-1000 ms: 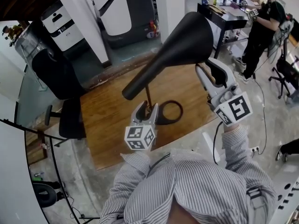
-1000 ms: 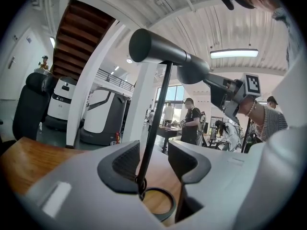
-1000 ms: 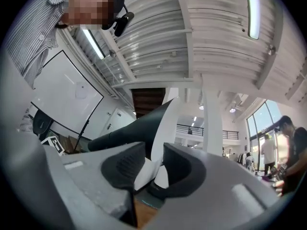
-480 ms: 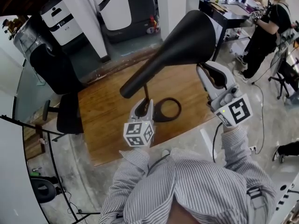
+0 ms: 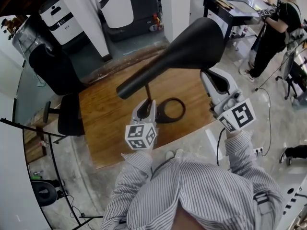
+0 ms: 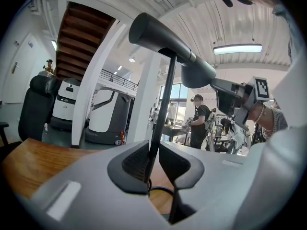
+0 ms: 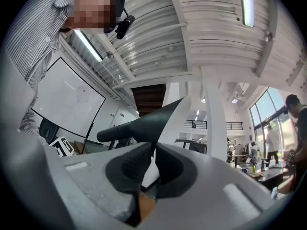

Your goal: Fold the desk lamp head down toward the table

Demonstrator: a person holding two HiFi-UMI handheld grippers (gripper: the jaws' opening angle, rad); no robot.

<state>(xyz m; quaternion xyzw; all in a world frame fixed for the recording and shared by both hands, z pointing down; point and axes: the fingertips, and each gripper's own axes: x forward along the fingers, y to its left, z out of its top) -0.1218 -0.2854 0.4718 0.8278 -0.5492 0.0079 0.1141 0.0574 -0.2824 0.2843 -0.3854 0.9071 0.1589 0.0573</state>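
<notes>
Bracing against tipping, the stem [image 5: 148,93] is pinched by the left gripper [image 5: 146,108]. The lamp head [image 5: 187,47] above it is clamped at its rim by the right gripper [image 5: 211,78] for leverage. Both pairs of jaws have just been closing.

Bright, even indoor light — a ceiling strip light [image 6: 237,48] and tall windows [image 7: 280,109] glow nearly white. Both gripper views are round fisheye pictures with black corners and bent edges; the left gripper [image 6: 154,150] and right gripper [image 7: 153,150] loom soft, out of focus. The black lamp head [image 5: 192,44] shows only faint sheen.
</notes>
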